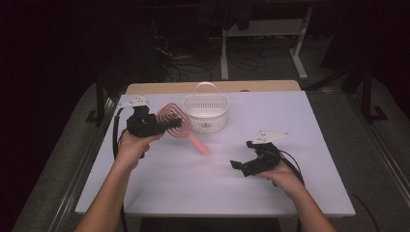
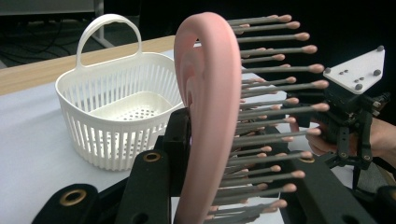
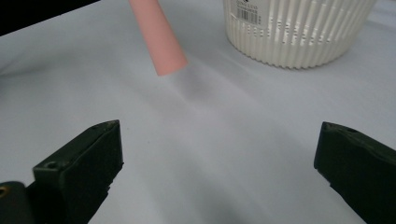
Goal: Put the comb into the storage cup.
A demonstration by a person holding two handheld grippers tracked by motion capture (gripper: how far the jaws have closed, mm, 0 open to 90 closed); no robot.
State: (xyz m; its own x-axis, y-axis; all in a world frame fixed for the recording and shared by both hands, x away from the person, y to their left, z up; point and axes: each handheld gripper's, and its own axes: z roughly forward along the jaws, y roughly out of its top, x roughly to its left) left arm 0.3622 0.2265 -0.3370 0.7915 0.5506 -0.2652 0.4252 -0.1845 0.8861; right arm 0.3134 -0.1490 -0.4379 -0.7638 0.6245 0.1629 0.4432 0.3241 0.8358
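Observation:
A pink hairbrush (image 1: 176, 122) with grey pink-tipped bristles is held off the table by its looped head. My left gripper (image 1: 162, 123) is shut on that head (image 2: 205, 116), at the table's left. The brush handle (image 1: 198, 143) slopes down to the right, its end (image 3: 161, 42) hanging just above the white table (image 1: 217, 183). A white slotted basket (image 1: 206, 112) with a loop handle stands right behind the brush (image 2: 119, 116). My right gripper (image 1: 244, 157) is at the right front, jaws wide open with nothing between them, aimed at the handle end (image 3: 219, 168).
A bare wooden strip (image 1: 270, 86) runs along the table's far edge. Beyond it are white desk legs (image 1: 225, 53) and cables on a dark floor. The basket (image 3: 299, 28) carries a barcode label. The other hand with its gripper (image 2: 352, 107) shows past the bristles.

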